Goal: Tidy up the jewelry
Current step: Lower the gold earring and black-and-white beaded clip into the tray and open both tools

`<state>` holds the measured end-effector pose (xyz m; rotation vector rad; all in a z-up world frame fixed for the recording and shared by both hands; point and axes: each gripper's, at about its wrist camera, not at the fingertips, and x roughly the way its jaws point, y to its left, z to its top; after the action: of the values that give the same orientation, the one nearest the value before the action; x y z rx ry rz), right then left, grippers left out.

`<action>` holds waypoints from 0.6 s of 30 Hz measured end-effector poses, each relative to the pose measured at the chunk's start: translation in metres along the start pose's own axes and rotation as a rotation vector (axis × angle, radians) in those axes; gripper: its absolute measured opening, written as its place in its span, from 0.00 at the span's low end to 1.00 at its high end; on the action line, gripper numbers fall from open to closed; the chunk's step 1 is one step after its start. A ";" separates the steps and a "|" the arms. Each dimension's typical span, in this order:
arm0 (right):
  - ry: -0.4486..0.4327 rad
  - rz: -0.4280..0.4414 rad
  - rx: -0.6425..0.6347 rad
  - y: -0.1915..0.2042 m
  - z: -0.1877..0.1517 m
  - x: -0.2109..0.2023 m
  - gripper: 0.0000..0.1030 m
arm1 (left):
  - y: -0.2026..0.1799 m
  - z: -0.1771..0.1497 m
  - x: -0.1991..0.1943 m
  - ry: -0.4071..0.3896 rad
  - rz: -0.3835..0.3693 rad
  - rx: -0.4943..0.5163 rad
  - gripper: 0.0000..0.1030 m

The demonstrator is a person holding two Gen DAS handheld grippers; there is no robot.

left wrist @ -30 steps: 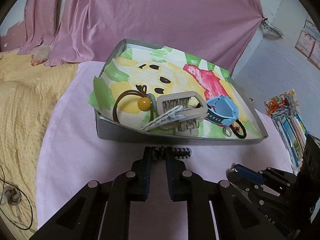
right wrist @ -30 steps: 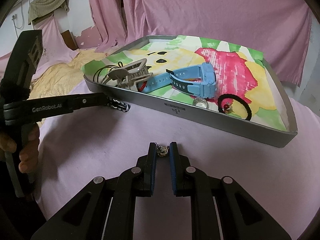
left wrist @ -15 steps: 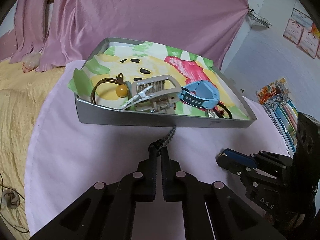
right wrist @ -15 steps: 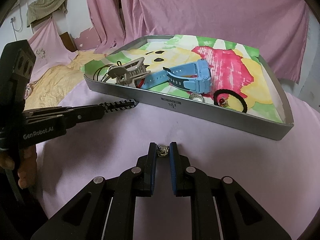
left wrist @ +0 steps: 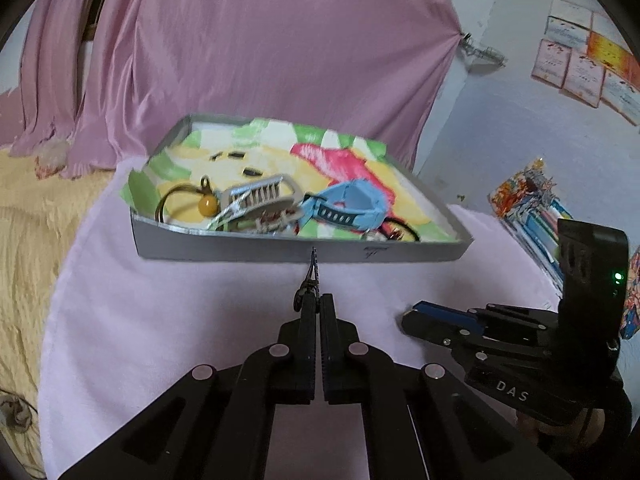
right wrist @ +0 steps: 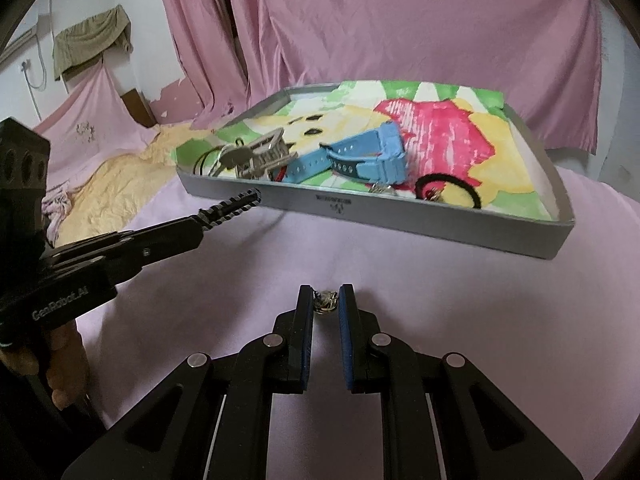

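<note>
The left gripper is clamped on a dark-and-pale beaded chain, held stiffly toward the grey tray. The right gripper pinches a small tangled metallic trinket above the soft pink cloth.

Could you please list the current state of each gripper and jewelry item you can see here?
left gripper: shut on a black-and-silver chain bracelet, held in the air short of the tray.
right gripper: shut on a small metal trinket.
tray: open, paper-lined.
blue watch: lying in the tray.
black hair tie: flat in the tray.
hair claw clip: lying in the tray.
</note>
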<state>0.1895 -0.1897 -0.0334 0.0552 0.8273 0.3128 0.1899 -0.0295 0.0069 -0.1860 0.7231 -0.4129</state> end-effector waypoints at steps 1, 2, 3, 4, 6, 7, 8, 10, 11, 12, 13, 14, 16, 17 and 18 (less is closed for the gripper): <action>-0.018 0.000 0.006 -0.001 0.001 -0.003 0.11 | -0.003 0.001 -0.002 -0.008 0.003 0.009 0.02; -0.033 -0.002 0.011 -0.003 0.002 -0.007 0.11 | -0.005 0.002 -0.004 -0.018 0.008 0.015 0.02; -0.047 -0.004 0.015 -0.004 0.004 -0.009 0.11 | -0.007 0.004 -0.005 -0.032 0.008 0.017 0.02; -0.065 -0.010 0.020 -0.007 0.006 -0.013 0.11 | -0.008 0.006 -0.007 -0.049 0.002 0.016 0.02; -0.090 -0.018 0.026 -0.012 0.011 -0.016 0.11 | -0.011 0.011 -0.009 -0.082 0.005 0.010 0.02; -0.098 -0.024 0.027 -0.014 0.014 -0.017 0.11 | -0.013 0.014 -0.008 -0.090 0.009 0.008 0.02; -0.110 -0.034 0.029 -0.018 0.018 -0.018 0.11 | -0.014 0.018 -0.007 -0.099 0.012 0.001 0.02; -0.130 -0.048 0.031 -0.023 0.025 -0.019 0.11 | -0.017 0.025 -0.002 -0.111 0.010 -0.007 0.02; -0.135 -0.052 0.031 -0.025 0.027 -0.019 0.11 | -0.018 0.028 0.001 -0.113 0.008 -0.009 0.02; -0.143 -0.061 0.033 -0.028 0.032 -0.019 0.11 | -0.020 0.031 0.005 -0.113 0.006 -0.010 0.02; -0.150 -0.066 0.035 -0.031 0.035 -0.018 0.11 | -0.021 0.035 0.009 -0.109 0.004 -0.007 0.02; -0.159 -0.076 0.040 -0.035 0.039 -0.017 0.11 | -0.024 0.038 0.013 -0.108 0.004 -0.003 0.02; -0.165 -0.092 0.047 -0.041 0.046 -0.012 0.11 | -0.027 0.043 0.022 -0.098 0.006 0.004 0.02; -0.164 -0.098 0.052 -0.043 0.048 -0.009 0.11 | -0.029 0.044 0.026 -0.091 0.007 0.004 0.02; -0.162 -0.102 0.055 -0.045 0.050 -0.007 0.11 | -0.030 0.045 0.030 -0.085 0.008 0.003 0.02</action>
<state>0.2333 -0.2307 -0.0019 0.0883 0.6757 0.1872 0.2318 -0.0683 0.0314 -0.1972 0.6395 -0.3962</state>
